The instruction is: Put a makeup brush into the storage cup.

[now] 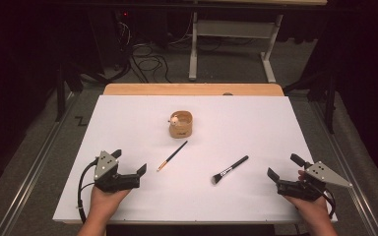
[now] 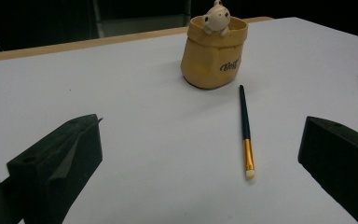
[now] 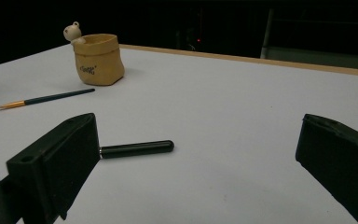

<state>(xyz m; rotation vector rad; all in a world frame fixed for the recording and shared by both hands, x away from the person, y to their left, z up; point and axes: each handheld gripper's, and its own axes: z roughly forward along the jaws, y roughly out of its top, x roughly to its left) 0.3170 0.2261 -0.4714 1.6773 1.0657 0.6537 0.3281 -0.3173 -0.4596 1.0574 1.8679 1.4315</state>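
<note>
A tan sack-shaped pot [image 1: 181,124] with a small white figure on its rim stands at the middle of the white sheet [image 1: 128,123]; it is also in the left gripper view [image 2: 213,53] and the right gripper view [image 3: 98,59]. A thin dark brush with a gold ferrule [image 1: 172,156] [image 2: 245,132] [image 3: 44,99] lies in front of the pot. A thick black makeup brush [image 1: 230,169] [image 3: 136,149] lies to its right. My left gripper [image 1: 129,162] rests at the front left, open and empty. My right gripper [image 1: 283,167] rests at the front right, open and empty.
The sheet covers a wooden table [image 1: 192,89]. Beyond the far edge stand a white metal frame [image 1: 231,44] and loose cables [image 1: 147,61] on the floor. Metal rails [image 1: 34,162] run along both sides of the table.
</note>
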